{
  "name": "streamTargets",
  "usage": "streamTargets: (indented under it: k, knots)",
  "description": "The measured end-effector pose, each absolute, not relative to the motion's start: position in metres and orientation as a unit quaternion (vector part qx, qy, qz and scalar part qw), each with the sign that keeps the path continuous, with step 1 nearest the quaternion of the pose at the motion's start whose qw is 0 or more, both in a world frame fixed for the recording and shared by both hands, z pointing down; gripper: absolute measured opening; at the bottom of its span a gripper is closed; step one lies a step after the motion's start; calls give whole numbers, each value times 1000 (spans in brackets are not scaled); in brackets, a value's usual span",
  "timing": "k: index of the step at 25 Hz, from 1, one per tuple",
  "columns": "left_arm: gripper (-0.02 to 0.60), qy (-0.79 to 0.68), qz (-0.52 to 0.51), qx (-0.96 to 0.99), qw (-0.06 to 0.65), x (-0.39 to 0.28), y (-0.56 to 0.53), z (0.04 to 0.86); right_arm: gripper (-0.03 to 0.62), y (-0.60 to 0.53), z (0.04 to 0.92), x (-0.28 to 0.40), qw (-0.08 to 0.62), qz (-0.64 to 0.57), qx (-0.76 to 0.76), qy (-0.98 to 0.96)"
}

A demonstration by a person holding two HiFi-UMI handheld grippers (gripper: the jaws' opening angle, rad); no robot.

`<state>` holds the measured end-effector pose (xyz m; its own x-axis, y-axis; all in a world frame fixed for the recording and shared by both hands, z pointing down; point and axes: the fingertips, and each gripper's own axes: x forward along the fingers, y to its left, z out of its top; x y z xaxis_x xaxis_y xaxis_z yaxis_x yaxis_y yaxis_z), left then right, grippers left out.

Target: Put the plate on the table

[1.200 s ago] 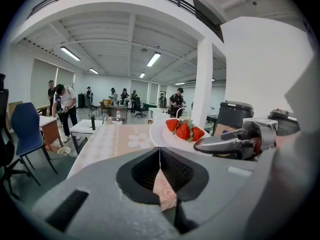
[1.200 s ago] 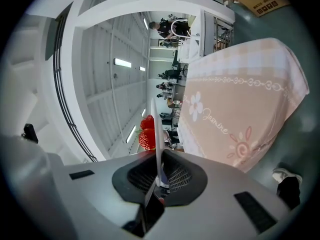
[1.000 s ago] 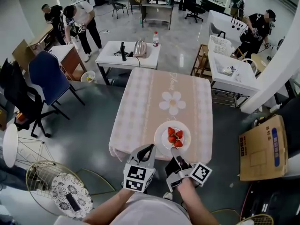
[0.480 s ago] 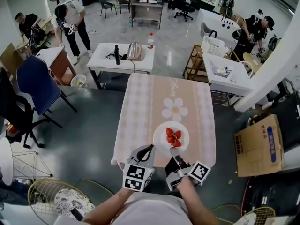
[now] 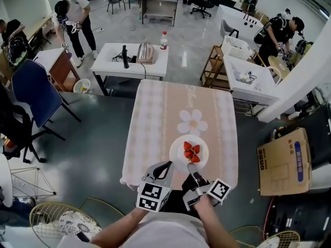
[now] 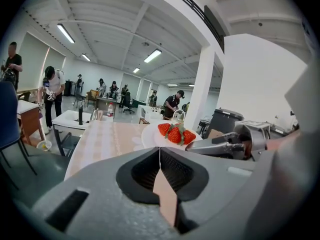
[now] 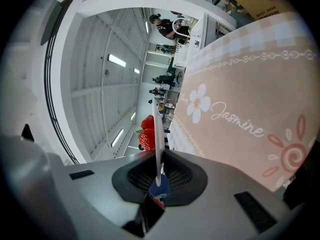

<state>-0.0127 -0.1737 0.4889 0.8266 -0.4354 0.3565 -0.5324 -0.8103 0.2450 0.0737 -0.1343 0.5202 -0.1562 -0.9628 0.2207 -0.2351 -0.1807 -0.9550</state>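
A white plate carrying strawberries hangs over the near end of the table, which wears a pink checked cloth with a daisy print. My right gripper is shut on the plate's near rim. In the right gripper view the plate's edge runs as a thin white line between the closed jaws, strawberries beside it. My left gripper sits just left of the plate, jaws shut and empty. The left gripper view shows the plate with strawberries ahead to the right.
A white side table with a kettle and bottle stands beyond the far end. A blue chair is at left, a cardboard box at right, a wire basket at lower left. Several people stand further back.
The head view has shifted a little, so the table and room sit slightly differently in frame. Both grippers and the plate keep the same places relative to each other.
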Motion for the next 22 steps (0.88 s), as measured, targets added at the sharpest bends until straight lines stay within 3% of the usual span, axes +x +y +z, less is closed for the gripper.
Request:
streamTargets:
  k: [22]
  knots:
    - [6, -349, 187, 887, 237, 63, -258, 536, 19, -221, 607, 155, 251, -623, -522, 526]
